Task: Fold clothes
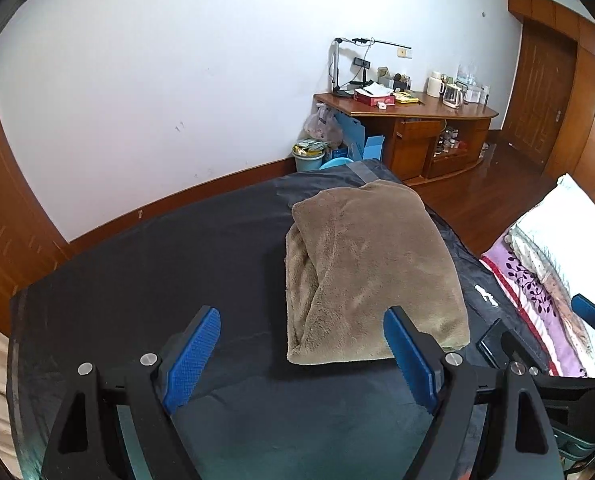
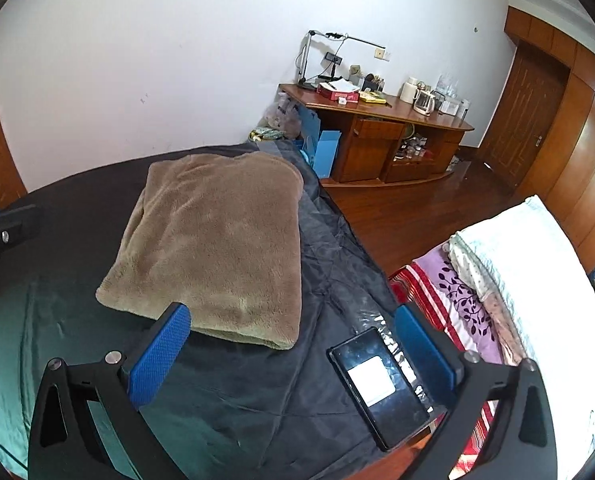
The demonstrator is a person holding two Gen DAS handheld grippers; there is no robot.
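We see the folded tan fleece [image 1: 373, 272] lying mid-frame on the dark cloth [image 1: 157, 264]. Our left gripper [image 1: 303, 354] and right gripper [image 2: 293, 354] gape empty; the dark slab [image 2: 381, 384] lower right is perhaps a phone.

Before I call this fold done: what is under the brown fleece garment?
The folded brown fleece garment lies on a dark sheet over the table. Whatever sits beneath its layers is covered and unseen.
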